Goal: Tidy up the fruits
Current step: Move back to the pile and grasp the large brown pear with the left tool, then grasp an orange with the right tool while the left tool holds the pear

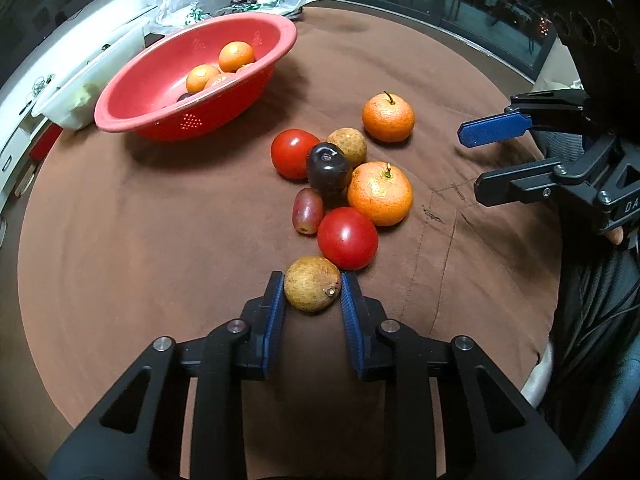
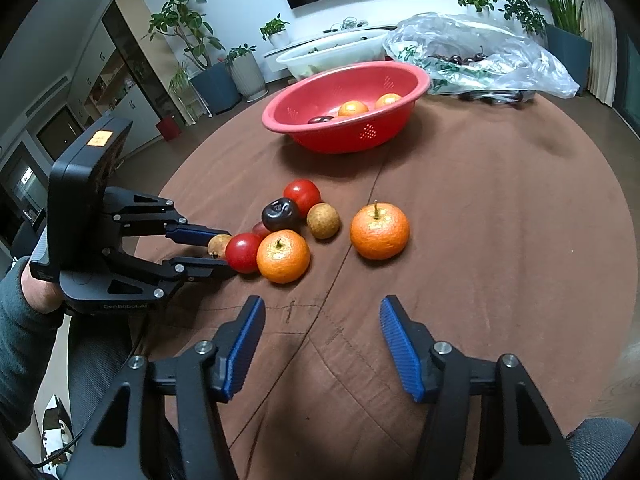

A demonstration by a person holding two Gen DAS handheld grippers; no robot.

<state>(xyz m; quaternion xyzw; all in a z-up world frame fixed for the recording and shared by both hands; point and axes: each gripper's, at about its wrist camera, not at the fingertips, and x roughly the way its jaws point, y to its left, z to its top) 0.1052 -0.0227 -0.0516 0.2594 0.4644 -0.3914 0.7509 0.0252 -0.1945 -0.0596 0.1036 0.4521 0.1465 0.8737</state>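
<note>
My left gripper point(image 1: 313, 289) is shut on a brown longan point(image 1: 312, 284) at the near edge of a fruit cluster on the brown tablecloth; it also shows in the right wrist view point(image 2: 219, 245). The cluster holds two red tomatoes point(image 1: 347, 238), a dark plum point(image 1: 329, 168), a red grape point(image 1: 308, 211), a second longan point(image 1: 347, 146) and two tangerines point(image 1: 380, 193). A red colander point(image 1: 160, 92) at the back left holds several tangerines and a dark fruit. My right gripper point(image 2: 322, 340) is open and empty, short of the fruits.
A white tub point(image 1: 80, 76) stands behind the colander. A clear plastic bag point(image 2: 480, 52) with dark fruit lies at the table's far edge. The round table's point(image 2: 520, 240) edge curves around close on all sides.
</note>
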